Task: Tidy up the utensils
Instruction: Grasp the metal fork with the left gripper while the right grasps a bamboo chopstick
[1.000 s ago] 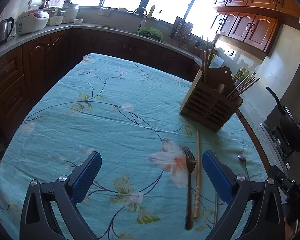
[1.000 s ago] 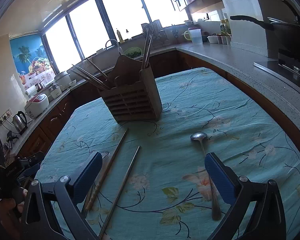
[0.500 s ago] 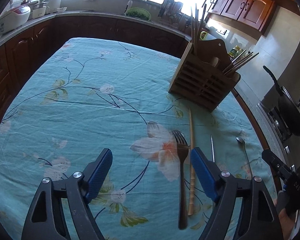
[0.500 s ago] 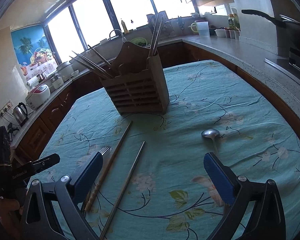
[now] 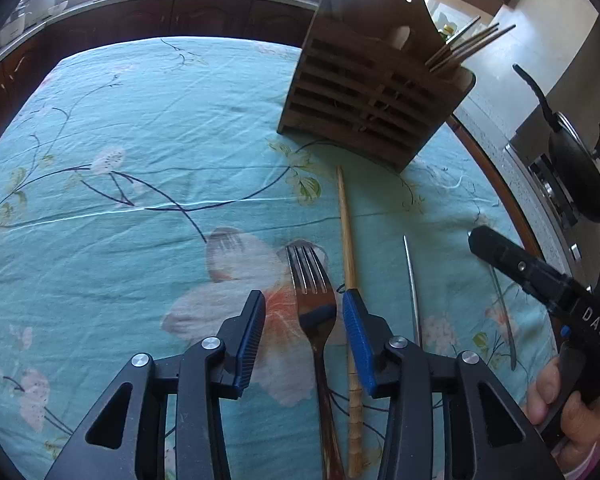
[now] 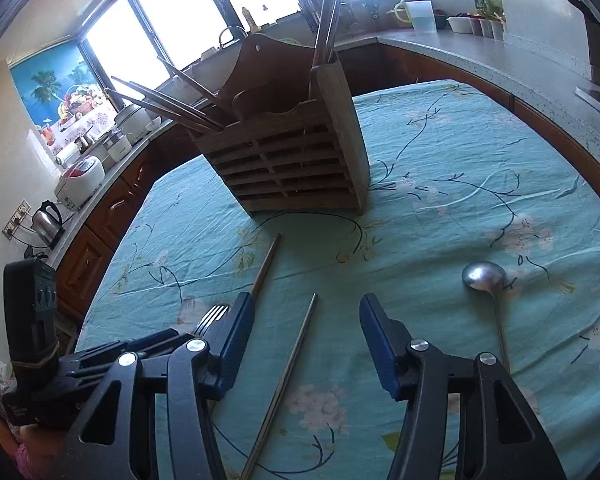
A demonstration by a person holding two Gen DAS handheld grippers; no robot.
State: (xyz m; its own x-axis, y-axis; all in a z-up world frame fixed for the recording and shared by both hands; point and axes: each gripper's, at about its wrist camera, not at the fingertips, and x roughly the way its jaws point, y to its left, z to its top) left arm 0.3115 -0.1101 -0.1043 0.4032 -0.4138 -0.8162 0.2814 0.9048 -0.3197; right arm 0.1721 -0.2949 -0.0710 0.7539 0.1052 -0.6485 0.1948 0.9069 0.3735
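A: In the left wrist view, what is done?

B: Some chopsticks stand already in the wooden holder (image 5: 374,92). The left gripper (image 5: 304,320) is closing its jaws around the fork (image 5: 314,304); the pads do not press it yet. The wooden chopstick (image 5: 348,240) lies just beside.

A: And the right wrist view?

B: The right gripper (image 6: 306,340) is closing too, the metal chopstick (image 6: 292,364) between its jaws, untouched. The spoon (image 6: 486,280) waits on the tablecloth (image 6: 460,200). I judge four utensils remain.
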